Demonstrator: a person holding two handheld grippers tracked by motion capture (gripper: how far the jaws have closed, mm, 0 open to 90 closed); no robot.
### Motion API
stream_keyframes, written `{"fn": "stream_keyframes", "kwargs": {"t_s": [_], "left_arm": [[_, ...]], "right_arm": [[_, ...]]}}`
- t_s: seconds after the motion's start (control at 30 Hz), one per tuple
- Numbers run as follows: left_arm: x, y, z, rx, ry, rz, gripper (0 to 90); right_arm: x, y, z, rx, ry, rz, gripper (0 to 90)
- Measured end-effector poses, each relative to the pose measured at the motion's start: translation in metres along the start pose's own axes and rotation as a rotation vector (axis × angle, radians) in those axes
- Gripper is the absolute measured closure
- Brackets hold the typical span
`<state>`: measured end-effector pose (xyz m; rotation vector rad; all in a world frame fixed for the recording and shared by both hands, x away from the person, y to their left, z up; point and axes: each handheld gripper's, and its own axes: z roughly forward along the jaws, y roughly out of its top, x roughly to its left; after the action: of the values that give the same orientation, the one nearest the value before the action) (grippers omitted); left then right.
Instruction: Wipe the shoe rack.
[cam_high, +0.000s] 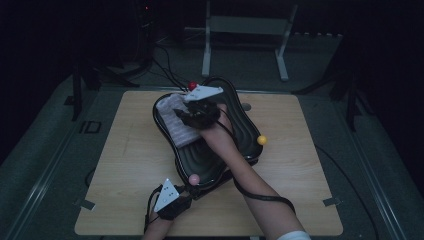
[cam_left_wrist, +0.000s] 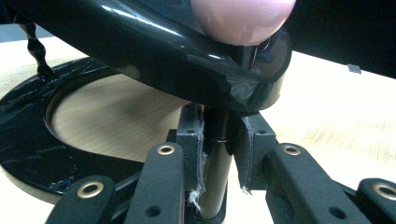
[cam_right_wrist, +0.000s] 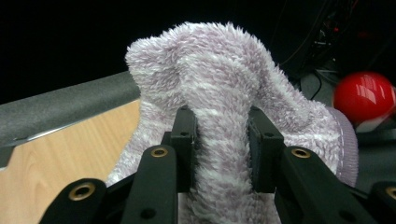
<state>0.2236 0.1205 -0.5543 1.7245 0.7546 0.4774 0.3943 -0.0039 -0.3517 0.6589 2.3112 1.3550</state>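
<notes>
Fluffy lilac sock (cam_right_wrist: 224, 93) bunches in the right hand-held gripper (cam_right_wrist: 223, 140), red ball (cam_right_wrist: 364, 97) beside.

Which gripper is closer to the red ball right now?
Right. The right gripper, shut on the fuzzy sock, sits just beside the red ball. The left gripper clamps the stand's post at the table's near edge.
</notes>
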Motion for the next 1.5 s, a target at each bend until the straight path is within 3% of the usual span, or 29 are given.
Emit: {"fn": "stream_keyframes", "kwargs": {"t_s": [0.17, 0.4, 0.63, 0.77, 0.87, 1.5], "left_arm": [[0.001, 0.000, -0.001, 0.000, -0.003, -0.003, 74.0], [0.002, 0.000, -0.002, 0.003, 0.000, -0.002, 74.1], [0.001, 0.000, -0.001, 0.004, -0.001, -0.003, 74.0], [0.001, 0.000, -0.001, 0.004, 0.002, -0.001, 74.0], [0.002, 0.000, -0.002, 0.003, 0.000, -0.011, 73.9], [0.002, 0.000, -0.001, 0.004, 0.001, -0.012, 73.8]], "right_arm": [[-0.009, 0.019, 0.030, 0.035, -0.016, 0.013, 68.2], [-0.010, 0.014, 0.049, 0.087, -0.024, 0.028, 68.0], [0.000, -0.001, 0.040, 0.094, -0.026, 0.002, 68.0], [0.004, -0.014, 0.033, 0.085, -0.015, 0.019, 68.0], [0.009, -0.024, 0.027, 0.077, -0.015, -0.003, 68.0], [0.029, -0.076, -0.009, 0.067, 0.017, 0.001, 68.1]]}}
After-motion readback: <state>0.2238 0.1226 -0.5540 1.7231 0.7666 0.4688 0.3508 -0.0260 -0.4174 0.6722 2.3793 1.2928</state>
